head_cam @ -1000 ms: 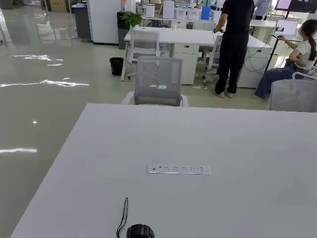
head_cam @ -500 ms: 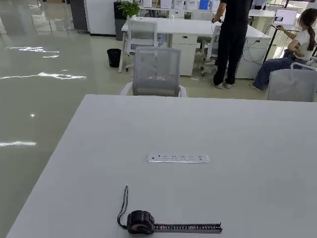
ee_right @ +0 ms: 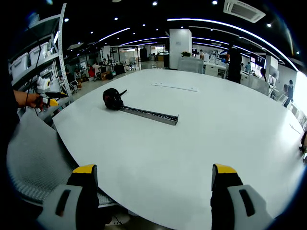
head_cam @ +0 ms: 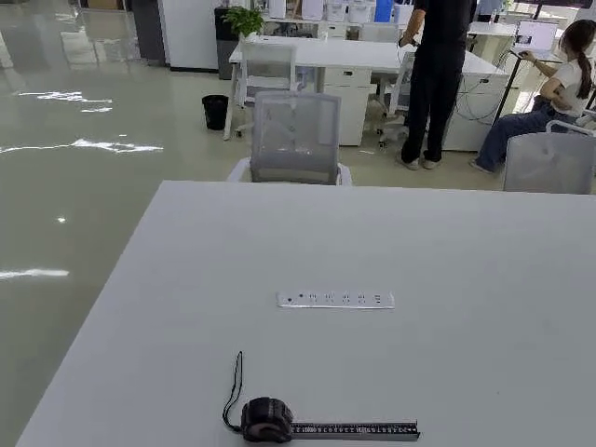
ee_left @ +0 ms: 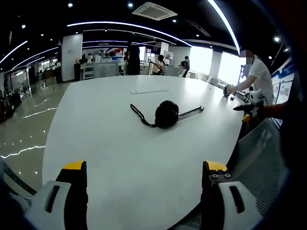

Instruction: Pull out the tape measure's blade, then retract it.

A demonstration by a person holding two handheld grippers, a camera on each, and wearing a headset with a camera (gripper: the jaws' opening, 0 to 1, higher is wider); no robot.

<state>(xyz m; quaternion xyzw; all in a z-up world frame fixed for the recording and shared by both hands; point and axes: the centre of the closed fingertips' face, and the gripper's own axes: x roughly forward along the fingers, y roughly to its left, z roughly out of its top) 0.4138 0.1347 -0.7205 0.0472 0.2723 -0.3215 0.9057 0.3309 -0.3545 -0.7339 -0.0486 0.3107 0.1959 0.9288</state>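
Observation:
A black tape measure (head_cam: 266, 419) lies near the front edge of the white table (head_cam: 466, 279), its blade (head_cam: 354, 430) drawn out to the right and its black wrist strap (head_cam: 233, 386) trailing away. In the left gripper view the tape measure (ee_left: 167, 114) sits well ahead of my left gripper (ee_left: 144, 184), which stands open and holds nothing. In the right gripper view the tape measure (ee_right: 113, 98) and its blade (ee_right: 151, 114) lie ahead and to the left of my right gripper (ee_right: 156, 189), also open and bare.
A white power strip (head_cam: 335, 300) is set flat in the table's middle. A grey mesh chair (head_cam: 296, 140) stands at the far edge. Beyond are desks, a person standing (head_cam: 438, 74) and a person seated (head_cam: 559, 102).
The head camera has tilted down, so the tape measure and its drawn-out blade come into view. The tape measure itself has not visibly moved over the last half second.

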